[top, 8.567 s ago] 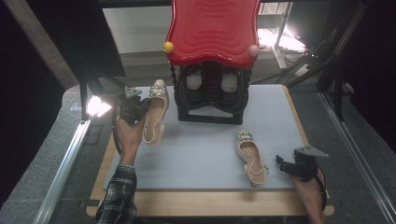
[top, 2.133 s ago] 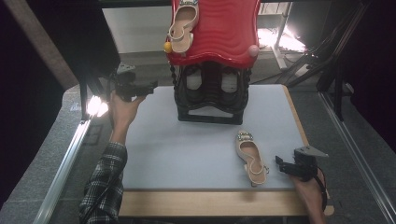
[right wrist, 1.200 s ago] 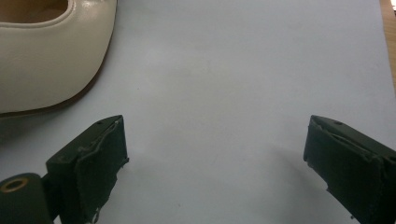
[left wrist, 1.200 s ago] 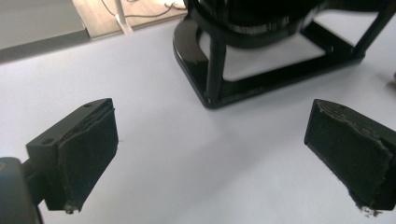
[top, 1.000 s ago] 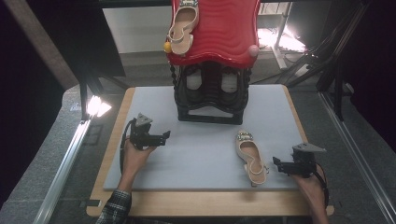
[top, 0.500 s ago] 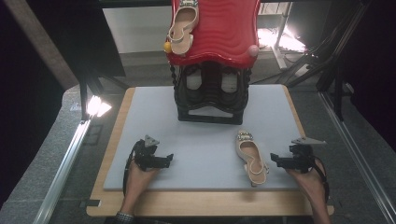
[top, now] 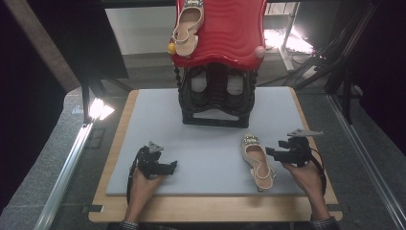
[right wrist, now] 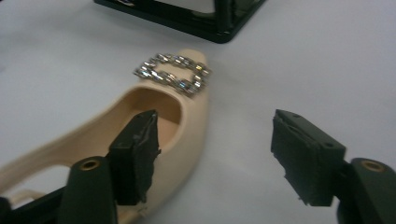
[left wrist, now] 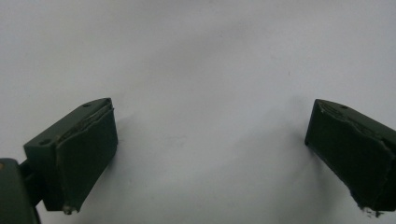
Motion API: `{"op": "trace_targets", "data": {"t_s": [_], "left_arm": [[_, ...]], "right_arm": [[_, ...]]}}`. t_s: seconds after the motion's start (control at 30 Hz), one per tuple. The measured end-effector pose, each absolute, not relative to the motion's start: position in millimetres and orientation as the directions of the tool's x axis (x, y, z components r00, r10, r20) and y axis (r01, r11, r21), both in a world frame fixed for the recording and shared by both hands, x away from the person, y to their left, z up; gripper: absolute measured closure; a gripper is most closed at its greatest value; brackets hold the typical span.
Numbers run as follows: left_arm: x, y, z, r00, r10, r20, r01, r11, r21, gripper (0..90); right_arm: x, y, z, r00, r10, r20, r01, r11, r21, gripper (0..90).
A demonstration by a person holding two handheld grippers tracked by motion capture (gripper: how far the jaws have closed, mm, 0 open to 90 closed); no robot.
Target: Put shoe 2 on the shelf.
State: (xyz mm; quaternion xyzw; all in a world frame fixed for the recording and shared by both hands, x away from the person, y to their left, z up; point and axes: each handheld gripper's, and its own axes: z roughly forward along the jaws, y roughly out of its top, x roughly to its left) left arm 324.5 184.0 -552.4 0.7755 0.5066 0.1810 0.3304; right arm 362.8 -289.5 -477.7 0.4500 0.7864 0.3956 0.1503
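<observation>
A beige slingback shoe (top: 256, 158) with a sparkly buckle lies on the grey mat (top: 206, 143), toe pointing away. Its pair (top: 187, 24) rests on top of the red wavy rack (top: 230, 33). My right gripper (top: 269, 152) is at the near shoe's right side. In the right gripper view (right wrist: 215, 140) one jaw is over the shoe's opening and the other outside it, so the shoe's side wall (right wrist: 191, 116) is between them. The jaws have just been closing, but the pads do not press on it. My left gripper (top: 171, 166) rests open and empty on the mat (left wrist: 210, 135).
The black stand (top: 215, 103) under the red rack sits at the mat's far middle. The mat lies on a wooden board (top: 210, 211). A bright lamp (top: 98, 110) and a metal rail (top: 62, 177) run along the left; dark frames stand at the right.
My left hand came down from beside the rack to the mat's front left. My right gripper moved left up to the shoe and its jaws narrowed.
</observation>
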Motion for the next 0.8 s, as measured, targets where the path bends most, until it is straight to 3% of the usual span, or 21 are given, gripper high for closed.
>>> {"op": "trace_targets", "data": {"t_s": [0.23, 0.4, 0.67, 0.8], "left_arm": [[324.5, 184.1, -552.5, 0.421, 0.905, -0.055, 0.666, -0.267, 0.696, 2.2], [324.5, 184.1, -552.5, 0.421, 0.905, -0.056, 0.666, -0.267, 0.697, 2.2], [324.4, 184.1, -552.6, 0.421, 0.905, -0.055, 0.666, -0.267, 0.697, 2.2], [324.4, 184.1, -552.6, 0.421, 0.905, -0.055, 0.666, -0.267, 0.697, 2.3]], "right_arm": [[375.3, -267.3, -484.7, -0.586, 0.804, 0.097, 0.600, 0.351, 0.719, 52.9], [380.0, -262.4, -493.2, -0.592, 0.800, 0.099, 0.619, 0.372, 0.692, 61.0], [378.5, -253.6, -493.1, -0.555, 0.830, 0.057, 0.635, 0.378, 0.673, 84.0], [375.0, -250.5, -492.3, -0.545, 0.838, 0.005, 0.623, 0.401, 0.671, 87.9]]}}
